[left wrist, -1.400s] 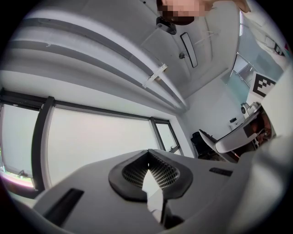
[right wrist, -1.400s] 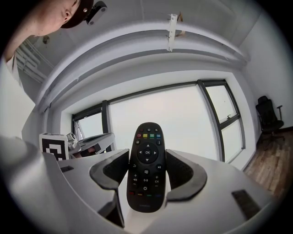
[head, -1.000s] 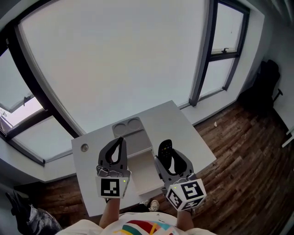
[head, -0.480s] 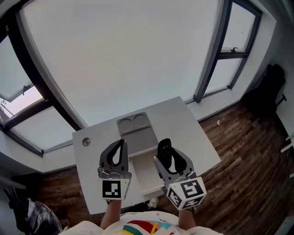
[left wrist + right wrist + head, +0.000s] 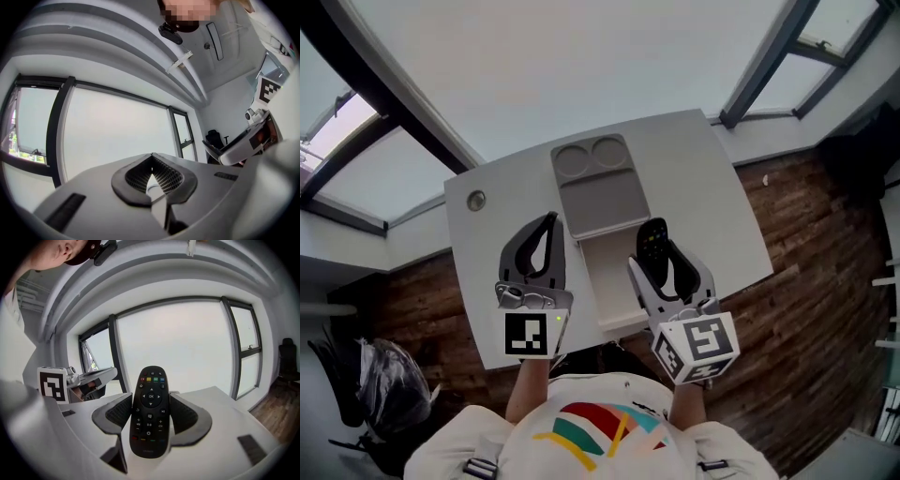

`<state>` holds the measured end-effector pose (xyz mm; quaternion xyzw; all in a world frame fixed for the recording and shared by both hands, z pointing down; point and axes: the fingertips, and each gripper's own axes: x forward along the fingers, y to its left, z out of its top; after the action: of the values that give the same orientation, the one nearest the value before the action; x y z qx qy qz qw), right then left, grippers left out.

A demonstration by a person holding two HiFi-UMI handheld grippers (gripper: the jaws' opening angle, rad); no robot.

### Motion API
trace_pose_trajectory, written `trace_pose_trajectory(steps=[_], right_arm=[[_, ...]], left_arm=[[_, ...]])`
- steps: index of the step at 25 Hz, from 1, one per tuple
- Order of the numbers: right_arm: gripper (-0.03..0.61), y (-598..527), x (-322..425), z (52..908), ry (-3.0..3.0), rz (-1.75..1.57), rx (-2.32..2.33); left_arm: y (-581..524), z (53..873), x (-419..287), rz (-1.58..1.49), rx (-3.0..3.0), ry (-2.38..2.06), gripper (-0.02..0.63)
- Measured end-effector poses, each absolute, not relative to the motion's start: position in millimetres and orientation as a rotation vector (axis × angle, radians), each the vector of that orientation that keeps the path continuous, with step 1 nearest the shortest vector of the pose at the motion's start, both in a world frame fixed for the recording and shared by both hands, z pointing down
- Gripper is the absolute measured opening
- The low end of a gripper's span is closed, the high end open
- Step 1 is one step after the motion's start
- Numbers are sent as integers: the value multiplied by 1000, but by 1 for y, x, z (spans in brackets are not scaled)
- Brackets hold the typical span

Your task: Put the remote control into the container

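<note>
A black remote control point(image 5: 652, 246) point(image 5: 150, 411) stands between the jaws of my right gripper point(image 5: 667, 264) point(image 5: 151, 414), which is shut on it, buttons facing the camera. It hovers over the right side of the white table point(image 5: 492, 253), just right of the grey container point(image 5: 602, 202), a long tray with two round cups at its far end and a paler open compartment near me. My left gripper point(image 5: 546, 246) point(image 5: 151, 177) is shut on nothing, left of the container.
A small round metal fitting point(image 5: 475, 200) sits in the table's far left corner. Dark wooden floor point(image 5: 825, 234) lies to the right and left of the table. Large windows stand beyond the table's far edge.
The head view has tipped downward, so the table and container sit higher and larger in the frame. Both grippers keep their places, the remote still held in the right one.
</note>
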<state>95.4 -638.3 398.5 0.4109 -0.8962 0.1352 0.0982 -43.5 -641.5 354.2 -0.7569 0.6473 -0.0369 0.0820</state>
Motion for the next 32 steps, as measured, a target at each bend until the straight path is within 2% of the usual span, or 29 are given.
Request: trace_pose_trajectory(steps=[10,16,32], right_arm=[[253,-626,78,545,-2317,701,1031],[253,-608,70,610,-2121,633,888],[252,-604,65,658,-2017,584,809]], left_arm=[[-636,428,-68,-199,-2312,2073,8],[-630,460,-65,-177,-2347,2124,8],[-633,483,-70,-186,-2333,2183,8]])
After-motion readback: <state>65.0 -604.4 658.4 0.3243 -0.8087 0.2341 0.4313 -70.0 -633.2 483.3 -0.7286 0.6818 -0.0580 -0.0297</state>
